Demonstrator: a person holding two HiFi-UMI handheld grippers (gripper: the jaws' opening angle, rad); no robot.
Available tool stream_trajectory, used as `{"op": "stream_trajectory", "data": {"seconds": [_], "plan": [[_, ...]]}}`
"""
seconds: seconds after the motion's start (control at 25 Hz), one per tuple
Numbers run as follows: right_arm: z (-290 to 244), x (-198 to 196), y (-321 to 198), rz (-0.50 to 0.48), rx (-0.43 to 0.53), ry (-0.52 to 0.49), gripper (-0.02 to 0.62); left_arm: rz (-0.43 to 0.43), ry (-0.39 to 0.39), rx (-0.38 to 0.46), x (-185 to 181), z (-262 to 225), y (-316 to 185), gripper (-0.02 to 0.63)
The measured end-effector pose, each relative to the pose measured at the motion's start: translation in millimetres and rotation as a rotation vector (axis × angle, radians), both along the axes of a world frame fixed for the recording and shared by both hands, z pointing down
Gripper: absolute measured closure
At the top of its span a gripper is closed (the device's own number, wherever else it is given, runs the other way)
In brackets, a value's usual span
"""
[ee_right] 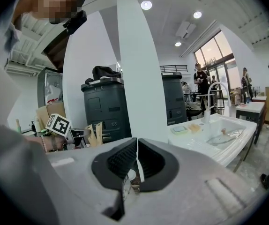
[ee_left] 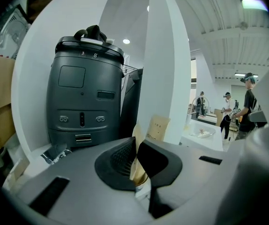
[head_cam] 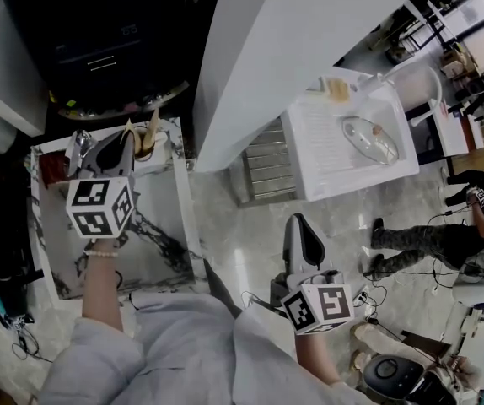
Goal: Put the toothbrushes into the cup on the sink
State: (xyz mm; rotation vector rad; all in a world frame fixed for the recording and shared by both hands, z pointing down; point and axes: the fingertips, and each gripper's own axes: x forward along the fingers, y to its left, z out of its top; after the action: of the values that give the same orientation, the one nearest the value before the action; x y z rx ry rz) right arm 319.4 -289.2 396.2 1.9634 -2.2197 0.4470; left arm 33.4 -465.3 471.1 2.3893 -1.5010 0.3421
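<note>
L gripper (head_cam: pixel 122 144) clamped on tan toothbrush packs (head_cam: pixel 147 133), prob.; R gripper (head_cam: pixel 301 230) closed, empty. Carry step: next, over to sink (head_cam: pixel 314 142); cup not seen.

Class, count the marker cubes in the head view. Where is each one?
2. One cube rides the left gripper, above the marbled surface; the other rides the right gripper, over the floor. None seems hidden.

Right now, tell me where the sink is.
In the head view the white sink stands upper right, beyond the right claw, right of the white pillar.
</note>
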Motion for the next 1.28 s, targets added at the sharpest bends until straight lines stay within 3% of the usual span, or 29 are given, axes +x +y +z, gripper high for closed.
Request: {"op": "stream_trajectory", "data": {"seconds": [0.4,0.6,1.08,1.28], "plan": [[-6.9,-14.6,5.2,-0.011,0.010,0.005,0.591,0.039,-0.009,0.016,2.8,-6.6,3.7,0.595],[-11.4,-26.5,6.9,-0.023,0.024,0.008,0.591,0.066,0.015,0.025,1.3,-16.7,9.3,0.534],[-27.1,-71.6,22.4,-0.044,0.082,0.004,0.591,0.046,0.026,0.100,-35.6,-65.9,54.6,0.535],[-35.3,-99.9,40.6,-0.060,0.107,-0.007,0.592,0.077,0.051,0.115,-46.9,-82.3,93.2,0.597]]}}
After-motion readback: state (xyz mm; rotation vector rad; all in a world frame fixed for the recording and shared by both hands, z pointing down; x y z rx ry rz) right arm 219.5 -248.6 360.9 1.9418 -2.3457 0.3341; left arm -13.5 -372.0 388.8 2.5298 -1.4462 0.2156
